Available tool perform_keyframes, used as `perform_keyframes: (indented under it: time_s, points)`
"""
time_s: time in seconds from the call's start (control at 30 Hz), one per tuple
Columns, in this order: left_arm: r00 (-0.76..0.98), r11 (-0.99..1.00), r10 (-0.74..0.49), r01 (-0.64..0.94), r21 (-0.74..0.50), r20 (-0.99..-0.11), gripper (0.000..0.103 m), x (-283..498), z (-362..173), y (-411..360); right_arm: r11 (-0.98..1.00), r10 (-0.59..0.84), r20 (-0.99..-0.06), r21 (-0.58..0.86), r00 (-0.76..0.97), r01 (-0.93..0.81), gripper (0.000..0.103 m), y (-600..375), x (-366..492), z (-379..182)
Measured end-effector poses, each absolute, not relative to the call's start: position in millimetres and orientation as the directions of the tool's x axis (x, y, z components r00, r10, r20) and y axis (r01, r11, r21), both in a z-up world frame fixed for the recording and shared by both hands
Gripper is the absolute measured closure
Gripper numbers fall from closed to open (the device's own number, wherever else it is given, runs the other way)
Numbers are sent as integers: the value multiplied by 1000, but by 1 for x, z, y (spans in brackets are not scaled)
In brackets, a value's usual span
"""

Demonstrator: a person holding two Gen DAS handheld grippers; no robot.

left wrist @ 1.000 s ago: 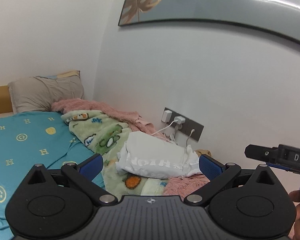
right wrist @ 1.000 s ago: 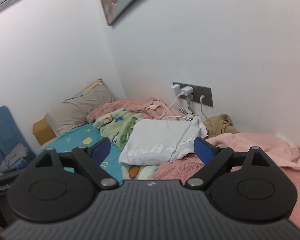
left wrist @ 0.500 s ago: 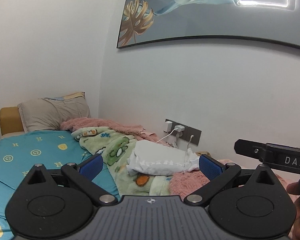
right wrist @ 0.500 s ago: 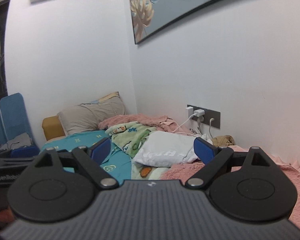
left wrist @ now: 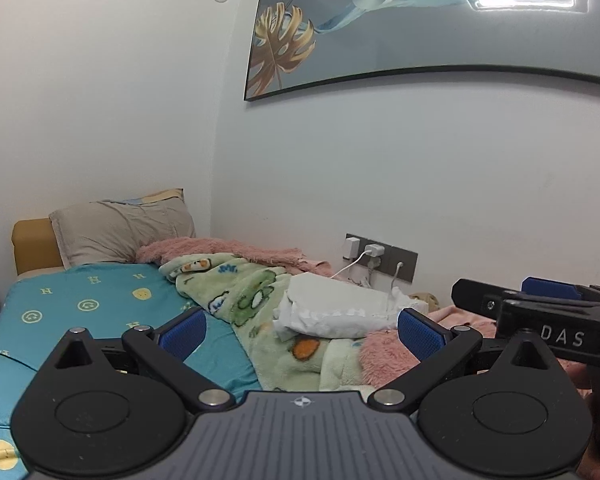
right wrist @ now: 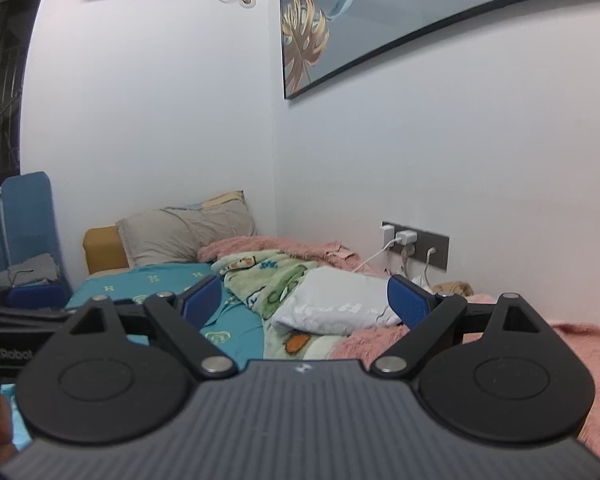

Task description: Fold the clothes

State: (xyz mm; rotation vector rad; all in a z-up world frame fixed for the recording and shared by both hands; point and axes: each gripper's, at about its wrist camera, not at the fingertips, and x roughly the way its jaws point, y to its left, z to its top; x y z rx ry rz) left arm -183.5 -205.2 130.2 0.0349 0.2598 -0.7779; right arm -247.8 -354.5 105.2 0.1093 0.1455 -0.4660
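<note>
A folded white garment (left wrist: 340, 308) with grey lettering lies on the green cartoon blanket (left wrist: 252, 300) near the wall; it also shows in the right wrist view (right wrist: 336, 300). My left gripper (left wrist: 300, 330) is open and empty, held well back from the garment. My right gripper (right wrist: 306, 300) is open and empty, also away from it. The right gripper's body (left wrist: 556, 320) shows at the right edge of the left wrist view.
A teal bedsheet (left wrist: 80, 312) covers the bed, with a grey pillow (left wrist: 120, 232) at its head. A pink fluffy blanket (right wrist: 560, 344) lies at the right. A wall socket (left wrist: 380, 256) with chargers and cables sits just behind the garment. Blue chairs (right wrist: 24, 232) stand at the left.
Both grippers have pulled back and tilted up from the folded garment, so it looks smaller and more wall and picture show. Both stay open.
</note>
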Motion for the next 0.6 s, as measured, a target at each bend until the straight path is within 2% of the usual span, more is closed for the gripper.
perform_keyframes:
  time_s: [0.27,0.6]
  points:
    - [702,739,-661,671,-66,-266,0,-172,121,-205,881,-451,-183,64,874,468,12,-358,-242,98]
    - [717,746,-655,663,-56,-240,0,-179,129,-198,883,-453,-196,39,870,468,12,-353,-245,96]
